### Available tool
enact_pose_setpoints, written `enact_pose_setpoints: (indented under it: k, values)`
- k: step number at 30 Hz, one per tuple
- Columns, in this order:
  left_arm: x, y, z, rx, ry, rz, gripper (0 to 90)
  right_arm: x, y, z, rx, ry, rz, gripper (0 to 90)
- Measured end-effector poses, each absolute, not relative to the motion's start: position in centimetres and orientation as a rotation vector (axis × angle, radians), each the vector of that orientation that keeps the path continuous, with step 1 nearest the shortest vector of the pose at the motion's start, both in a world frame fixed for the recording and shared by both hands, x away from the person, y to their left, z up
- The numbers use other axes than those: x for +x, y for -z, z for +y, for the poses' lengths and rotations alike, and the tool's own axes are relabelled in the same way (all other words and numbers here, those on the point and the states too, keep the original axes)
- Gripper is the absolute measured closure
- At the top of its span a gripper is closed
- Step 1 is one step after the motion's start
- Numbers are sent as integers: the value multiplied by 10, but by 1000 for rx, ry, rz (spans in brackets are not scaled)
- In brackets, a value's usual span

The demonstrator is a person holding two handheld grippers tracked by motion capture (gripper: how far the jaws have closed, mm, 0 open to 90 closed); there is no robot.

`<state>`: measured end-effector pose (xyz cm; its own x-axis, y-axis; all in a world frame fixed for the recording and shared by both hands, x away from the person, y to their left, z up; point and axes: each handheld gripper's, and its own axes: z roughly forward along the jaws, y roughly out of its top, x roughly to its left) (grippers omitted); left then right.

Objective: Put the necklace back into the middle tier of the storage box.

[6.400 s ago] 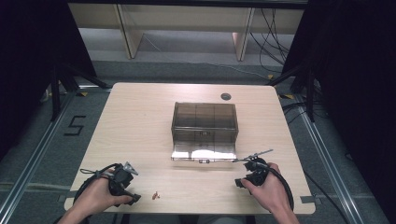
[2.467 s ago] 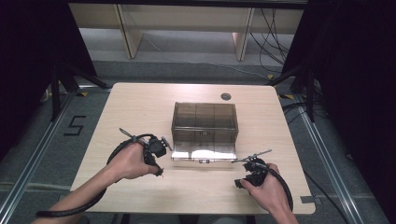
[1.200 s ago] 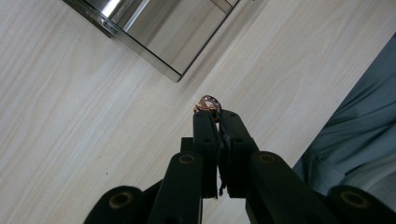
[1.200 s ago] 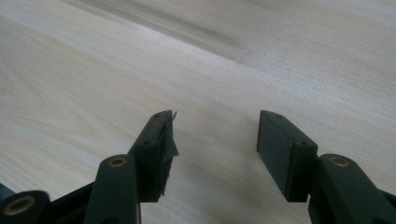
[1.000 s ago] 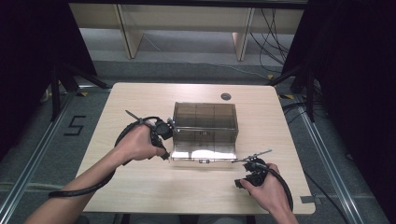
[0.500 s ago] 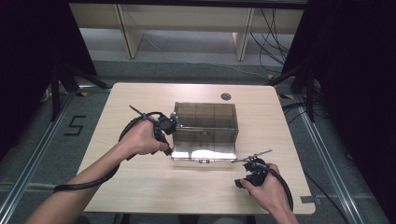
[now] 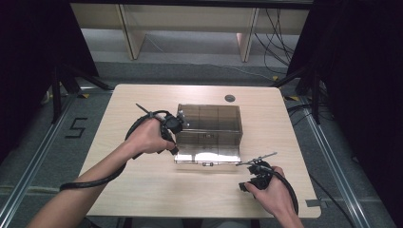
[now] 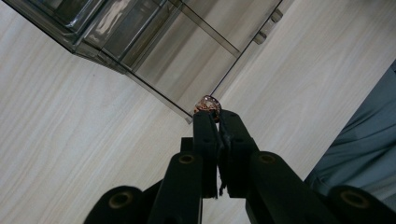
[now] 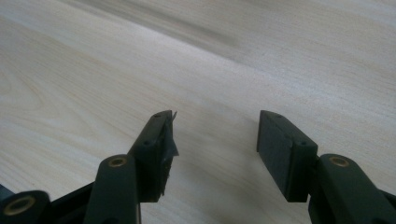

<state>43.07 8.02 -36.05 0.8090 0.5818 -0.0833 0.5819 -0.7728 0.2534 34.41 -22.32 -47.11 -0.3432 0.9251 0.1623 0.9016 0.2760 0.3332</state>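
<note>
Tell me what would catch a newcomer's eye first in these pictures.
Probably the smoky see-through box in the middle of the pale wooden table, its lid folded open toward the person. Next, the left gripper at the box's left edge, jaws shut on a small sparkly ring. The right gripper rests open on the table's near right side.

The box [image 7: 209, 126] sits at the middle of the table [image 7: 142, 199], its open lid [image 7: 205, 156] lying flat in front of it toward the person. The left gripper [image 7: 174, 148] hangs just beside the lid's left front corner, with the ring [image 8: 207, 104] at its tips above that corner. Well apart, the right gripper [image 7: 243, 187] rests on the table, right of and before the lid.
</note>
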Motion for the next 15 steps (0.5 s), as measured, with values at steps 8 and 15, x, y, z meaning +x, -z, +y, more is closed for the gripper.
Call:
enact_pose_setpoints:
  k: [8, 15]
  values:
    - [434, 361, 78, 2729, -3, 894, 859, 345, 472, -224, 1741, -566, 2458, 466]
    - [438, 363, 75, 2726, 2, 889, 859, 345, 472, -224, 1741, -565, 2459, 466]
